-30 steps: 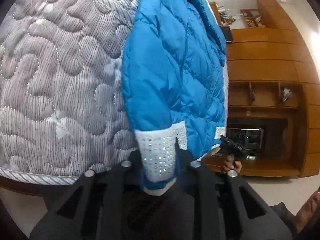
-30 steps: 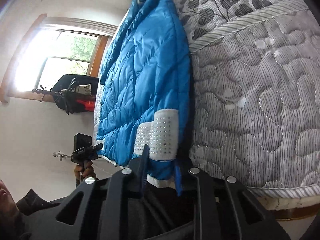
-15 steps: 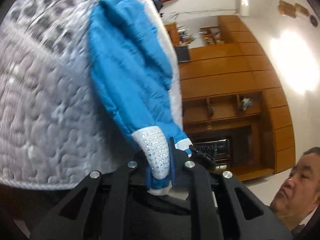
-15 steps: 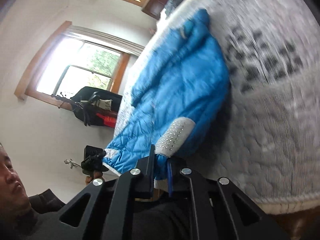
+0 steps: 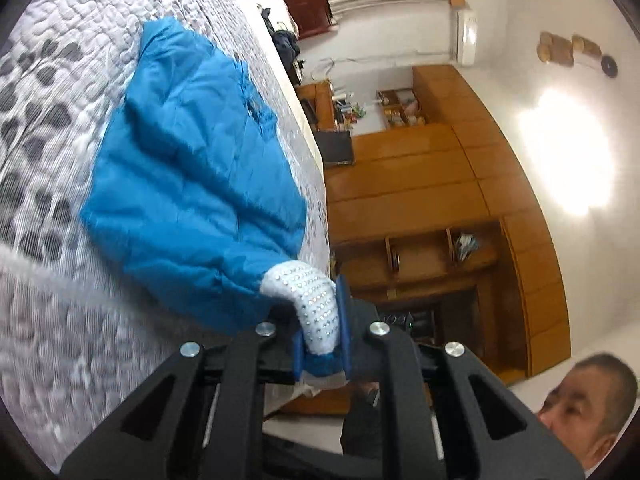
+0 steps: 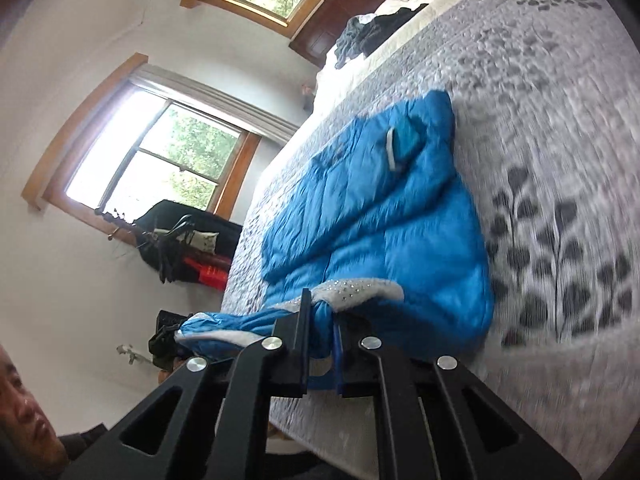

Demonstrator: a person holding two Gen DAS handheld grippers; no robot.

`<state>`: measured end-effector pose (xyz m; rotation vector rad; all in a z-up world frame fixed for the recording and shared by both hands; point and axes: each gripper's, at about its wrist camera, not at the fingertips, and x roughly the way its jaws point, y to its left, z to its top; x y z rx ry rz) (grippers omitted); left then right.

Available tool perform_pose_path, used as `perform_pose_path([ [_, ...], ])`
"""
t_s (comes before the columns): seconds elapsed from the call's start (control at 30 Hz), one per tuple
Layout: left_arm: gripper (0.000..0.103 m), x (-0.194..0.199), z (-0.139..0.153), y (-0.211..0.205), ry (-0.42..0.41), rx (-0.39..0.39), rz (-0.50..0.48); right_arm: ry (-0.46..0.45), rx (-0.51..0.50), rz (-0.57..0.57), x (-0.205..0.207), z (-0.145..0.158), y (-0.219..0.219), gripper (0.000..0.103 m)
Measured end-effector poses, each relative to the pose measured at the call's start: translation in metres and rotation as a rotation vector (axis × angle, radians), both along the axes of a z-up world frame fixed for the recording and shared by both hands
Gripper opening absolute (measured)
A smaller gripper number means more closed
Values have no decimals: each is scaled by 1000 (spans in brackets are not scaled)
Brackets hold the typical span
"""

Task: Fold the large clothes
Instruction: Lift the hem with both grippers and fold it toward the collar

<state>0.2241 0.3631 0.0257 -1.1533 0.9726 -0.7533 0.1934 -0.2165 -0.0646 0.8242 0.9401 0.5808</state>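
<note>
One blue padded jacket [image 6: 384, 240] lay on the quilted bed [image 6: 560, 140], its hem end lifted. The left gripper [image 5: 322, 334] and right gripper [image 6: 320, 344], two in all, were each clamped on one white studded hem corner [image 5: 312, 304], apparently to carry the hem toward the collar.

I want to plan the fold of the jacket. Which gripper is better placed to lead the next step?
Neither clearly. The left gripper and the right gripper are each shut on a white band of the blue jacket, lifted over the bed. They should probably move together.
</note>
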Motion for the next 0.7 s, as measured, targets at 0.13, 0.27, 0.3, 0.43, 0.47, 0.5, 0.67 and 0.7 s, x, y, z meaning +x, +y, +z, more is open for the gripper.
perform_pose_path([
  [0.13,12,44,-7,-1,22,9,8,21,-36,-4,38,-6,2,8],
  [0.27,12,80,-24,8,82,10,24,52,-61,-2,81,-15,6,8],
  [0.3,12,90,-27,9,96,14,28,59,-69,-3,92,-17,7,8],
  [0.43,13,128,-52,12,181,32,50,110,-89,1,138,-35,8,9],
  [0.47,14,135,-59,13,202,31,53,125,-87,4,146,-40,8,9],
  [0.5,14,143,-68,14,228,28,53,146,-82,4,158,-49,7,9],
  [0.67,19,157,-97,22,309,7,57,214,-30,-2,183,-83,0,13],
  [0.7,21,154,-96,25,306,7,56,220,-14,6,186,-85,0,16],
])
